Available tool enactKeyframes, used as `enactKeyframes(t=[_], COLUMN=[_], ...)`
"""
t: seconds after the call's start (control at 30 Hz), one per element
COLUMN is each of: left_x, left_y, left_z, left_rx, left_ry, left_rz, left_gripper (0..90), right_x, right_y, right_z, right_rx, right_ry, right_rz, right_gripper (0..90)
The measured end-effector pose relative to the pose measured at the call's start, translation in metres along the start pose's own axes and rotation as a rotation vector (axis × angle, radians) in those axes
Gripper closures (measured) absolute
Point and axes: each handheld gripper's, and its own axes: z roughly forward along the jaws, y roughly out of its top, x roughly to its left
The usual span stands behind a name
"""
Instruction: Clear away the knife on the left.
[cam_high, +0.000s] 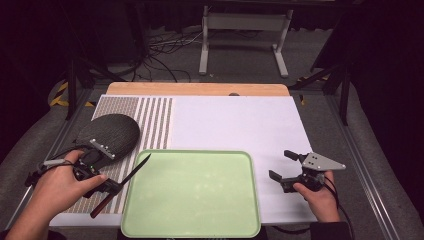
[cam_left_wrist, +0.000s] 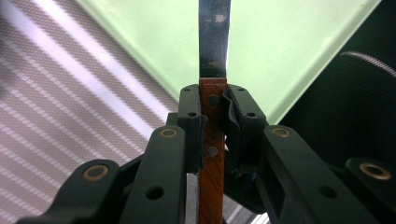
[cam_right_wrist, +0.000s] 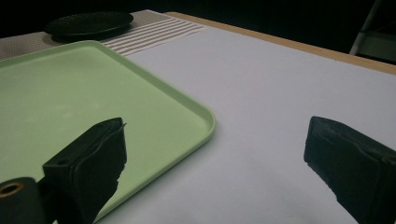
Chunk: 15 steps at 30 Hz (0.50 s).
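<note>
My left gripper (cam_high: 111, 186) is shut on a knife (cam_high: 122, 185) with a brown wooden handle, at the table's front left. The dark blade points up and right, its tip over the left rim of the light green tray (cam_high: 192, 230). In the left gripper view the jaws clamp the riveted handle (cam_left_wrist: 212, 154) and the blade (cam_left_wrist: 214, 37) runs out over the green tray (cam_left_wrist: 280, 42). My right gripper (cam_high: 282, 165) is open to the right of the tray, above the white mat, with nothing between its fingers (cam_right_wrist: 93, 163). The tray (cam_right_wrist: 56, 98) holds nothing.
A dark round woven plate (cam_high: 107, 132) lies at the back left on a striped placemat (cam_high: 155, 120); it also shows as the plate (cam_right_wrist: 88, 22). A white mat (cam_high: 240, 120) covers the table's middle and right. Beyond the far wooden edge is a metal stand (cam_high: 245, 30).
</note>
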Motion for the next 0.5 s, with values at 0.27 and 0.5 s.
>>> enactKeyframes(t=[0.27, 0.5], left_x=[-0.007, -0.016], left_y=[0.007, 0.015], left_z=[0.009, 0.022], left_rx=[-0.026, -0.029], left_ry=[-0.019, -0.046], left_rz=[0.007, 0.017], left_gripper=[77.4, 77.4], right_x=[0.0, 0.0], right_y=[-0.001, -0.001], right_z=[0.0, 0.0], right_rx=[0.002, 0.003], right_ry=[0.001, 0.002], right_rz=[0.0, -0.001], right_gripper=[6.3, 6.3])
